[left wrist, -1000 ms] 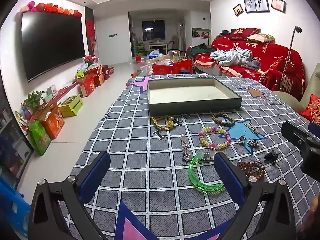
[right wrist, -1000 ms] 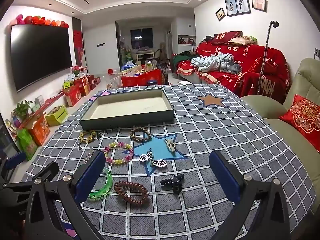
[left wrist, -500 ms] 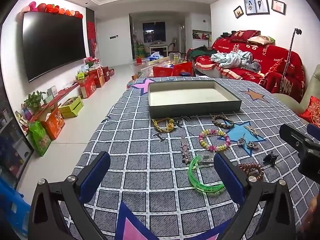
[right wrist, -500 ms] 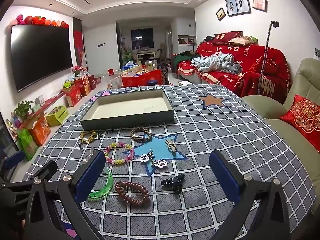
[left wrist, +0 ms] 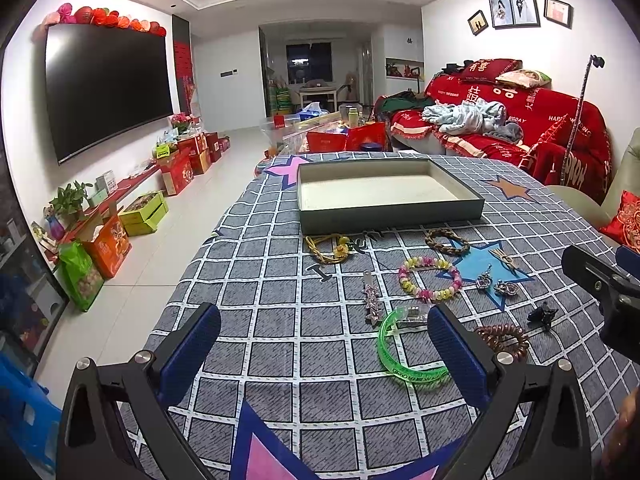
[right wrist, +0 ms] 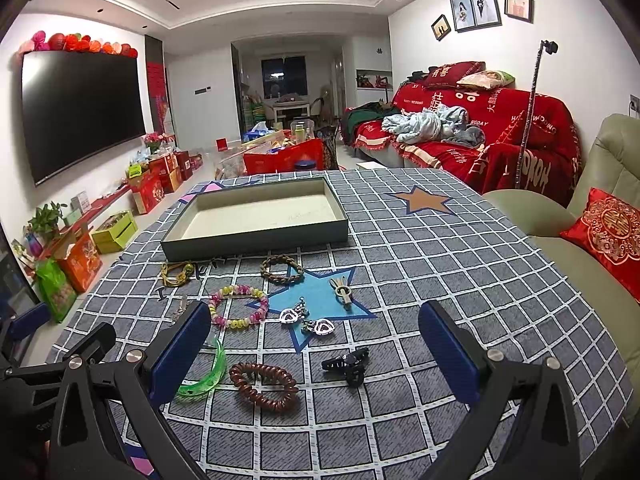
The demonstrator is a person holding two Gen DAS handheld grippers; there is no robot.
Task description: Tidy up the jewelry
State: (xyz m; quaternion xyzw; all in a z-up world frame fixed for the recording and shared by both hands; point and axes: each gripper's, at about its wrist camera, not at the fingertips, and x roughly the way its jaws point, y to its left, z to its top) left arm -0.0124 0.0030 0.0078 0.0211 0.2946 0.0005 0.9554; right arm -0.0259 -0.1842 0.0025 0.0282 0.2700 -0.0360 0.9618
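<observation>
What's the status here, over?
Left gripper open, empty. Right gripper open, empty. Jewelry all on tablecloth; tray bare. Nothing blocking.

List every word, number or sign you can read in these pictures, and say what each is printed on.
"HAPPY WEDDING": red sofa cover.
Chinese double-happiness sign: red cushion.
Print on green bangle, floor boxes and tablecloth: too blurred to read.

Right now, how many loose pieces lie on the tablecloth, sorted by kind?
Bracelets: 4 (yellow cord bracelet, brown braided bracelet, pastel beaded bracelet, green bangle)
Hair clips: 3 (silver star clip, tan clip, black claw clip)
Spiral hair tie: 1
Silver earrings: 2
Total: 10, all outside the tray.
</observation>
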